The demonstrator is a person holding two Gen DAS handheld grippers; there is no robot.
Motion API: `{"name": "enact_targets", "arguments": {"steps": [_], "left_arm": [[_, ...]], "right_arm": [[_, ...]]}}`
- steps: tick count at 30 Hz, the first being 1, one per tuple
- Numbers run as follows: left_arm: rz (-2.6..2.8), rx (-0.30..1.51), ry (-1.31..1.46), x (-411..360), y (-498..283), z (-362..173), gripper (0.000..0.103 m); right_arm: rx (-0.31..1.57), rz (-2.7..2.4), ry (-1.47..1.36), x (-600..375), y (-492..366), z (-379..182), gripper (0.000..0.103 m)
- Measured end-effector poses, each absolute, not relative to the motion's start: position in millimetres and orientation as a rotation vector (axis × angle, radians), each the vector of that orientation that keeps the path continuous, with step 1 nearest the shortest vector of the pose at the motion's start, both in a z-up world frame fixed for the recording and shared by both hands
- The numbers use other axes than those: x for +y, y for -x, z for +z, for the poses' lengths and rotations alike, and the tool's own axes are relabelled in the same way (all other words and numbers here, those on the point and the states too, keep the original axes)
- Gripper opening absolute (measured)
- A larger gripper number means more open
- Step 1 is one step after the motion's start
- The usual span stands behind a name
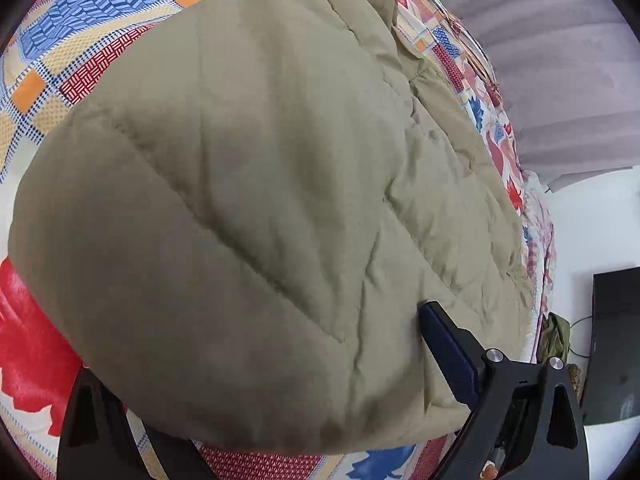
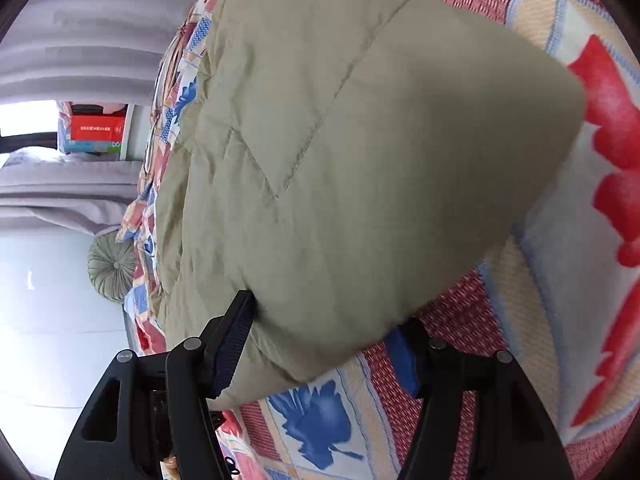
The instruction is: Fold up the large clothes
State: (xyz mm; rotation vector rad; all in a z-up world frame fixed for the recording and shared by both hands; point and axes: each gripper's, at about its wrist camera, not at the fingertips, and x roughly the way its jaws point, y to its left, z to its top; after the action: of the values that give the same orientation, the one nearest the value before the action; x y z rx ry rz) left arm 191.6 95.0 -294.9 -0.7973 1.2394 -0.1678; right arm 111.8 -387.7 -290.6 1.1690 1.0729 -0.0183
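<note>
On patterned bedspread (image 1: 92, 64): puffy quilted khaki jacket (image 1: 240, 208); both grippers, left (image 1: 256, 384) and right (image 2: 324, 344), pinch hem, six o'clock.

A bed covered with a patterned red, blue and yellow bedspread (image 1: 80, 48) carries a bulky, quilted olive-beige garment (image 1: 240, 200) spread across it

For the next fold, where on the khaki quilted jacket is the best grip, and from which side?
Grip the khaki quilted jacket at its near folded edge, coming from the near side of the patterned bedspread. That thick edge lifts off the bed, so each jaw pair can straddle it.
</note>
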Motion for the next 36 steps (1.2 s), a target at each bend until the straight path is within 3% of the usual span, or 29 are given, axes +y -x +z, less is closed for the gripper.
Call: {"name": "enact_targets", "arguments": {"steps": [7,8,9,11,14,15,17,20,23,36], "left_arm": [[-0.097,1.25,0.715,82.3,-214.2,-302.7,0.098],[-0.089,1.251,0.708,81.4,-215.7,-301.4,0.094],[-0.084,1.245,0.702,81.7,-215.9,-299.6,0.088],[-0.092,1.241,0.692,83.1,-215.5,-296.0,0.062],[-0.121,1.221,0.668,80.7,-217.1,-284.6,0.036],[-0.123,1.212,0.634,77.9,-216.8,-278.5,0.033],[-0.131,1.197,0.565,72.9,-215.0,-267.3,0.025],[-0.137,1.178,0.479,66.4,-209.3,-250.0,0.022],[-0.135,1.172,0.429,63.2,-197.9,-236.2,0.022],[-0.161,1.269,0.335,80.9,-66.6,-211.8,0.022]], "right_arm": [[1.063,0.003,-1.239,-386.6,-134.9,-313.8,0.07],[1.06,0.001,-1.254,-386.6,-136.9,-316.2,0.071],[1.056,-0.003,-1.269,-386.6,-138.0,-318.3,0.071],[1.055,-0.011,-1.284,-386.5,-138.9,-319.6,0.071],[1.066,-0.015,-1.301,-387.1,-138.3,-320.1,0.068],[1.064,-0.017,-1.307,-387.6,-138.2,-319.6,0.064],[1.05,-0.01,-1.315,-387.2,-136.0,-317.1,0.04],[1.037,-0.008,-1.29,-384.0,-134.2,-307.9,0.027],[1.028,0.02,-1.279,-383.9,-128.8,-300.6,0.023],[1.091,0.043,-1.238,-373.5,-44.6,-270.8,0.022]]}}
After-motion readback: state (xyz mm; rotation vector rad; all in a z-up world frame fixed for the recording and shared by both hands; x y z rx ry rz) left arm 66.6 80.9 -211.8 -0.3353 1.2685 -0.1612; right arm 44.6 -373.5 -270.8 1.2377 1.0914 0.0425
